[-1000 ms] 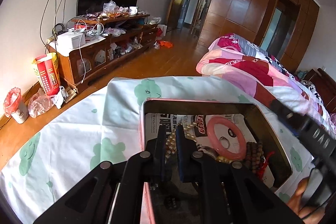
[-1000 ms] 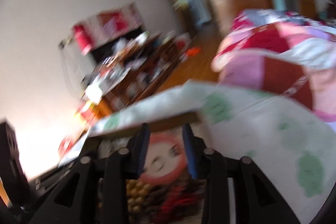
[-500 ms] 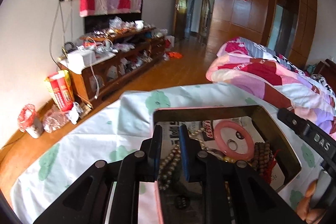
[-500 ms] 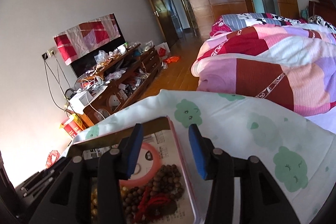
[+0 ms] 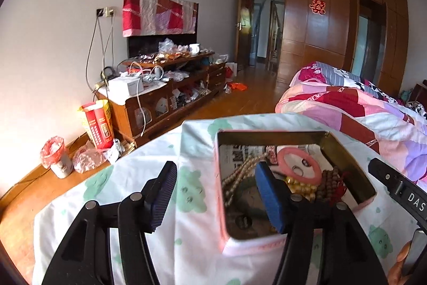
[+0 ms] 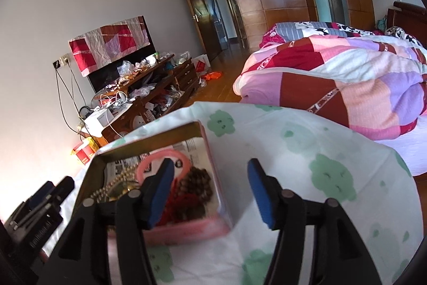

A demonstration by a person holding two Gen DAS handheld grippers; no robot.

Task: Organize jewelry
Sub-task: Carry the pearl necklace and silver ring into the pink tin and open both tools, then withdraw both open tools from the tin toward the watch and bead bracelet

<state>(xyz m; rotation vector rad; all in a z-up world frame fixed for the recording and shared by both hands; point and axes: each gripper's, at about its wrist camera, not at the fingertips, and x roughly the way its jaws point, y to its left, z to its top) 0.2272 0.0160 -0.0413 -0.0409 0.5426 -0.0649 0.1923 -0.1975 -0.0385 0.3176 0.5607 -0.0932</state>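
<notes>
My left gripper [image 5: 216, 194] hangs over the near left edge of the tin [image 5: 347, 151], its fingers [image 5: 269, 202] spread wide and holding nothing; one pad sits above the cloth, the other over the tin's inside. My right gripper [image 6: 208, 191] hovers at the tin's [image 6: 213, 167] near right corner, fingers [image 6: 259, 194] wide too and empty, the left pad over the jewelry, the right one over the cloth [image 6: 307, 151]. The open pink tin, lined with newspaper, stands on the surface under a white cloth [image 5: 106, 191] printed with green clouds. Inside lie a pink bangle [image 5: 315, 164] toward the far side with a small ring [image 5: 298, 171] within it, a pale bead strand [image 5: 240, 172] running along the left, gold beads [image 5: 299, 186] near the middle, and dark wooden beads [image 5: 331, 183] with a red tassel [image 5: 343, 188] at the right. Seen from the right wrist, the bangle [image 6: 184, 159] and dark beads [image 6: 197, 183] lie just beyond my left pad. Beyond the surface are a cluttered wooden cabinet [image 5: 170, 92] at the far left and a bed with a patchwork quilt [image 6: 347, 82] on the right.
</notes>
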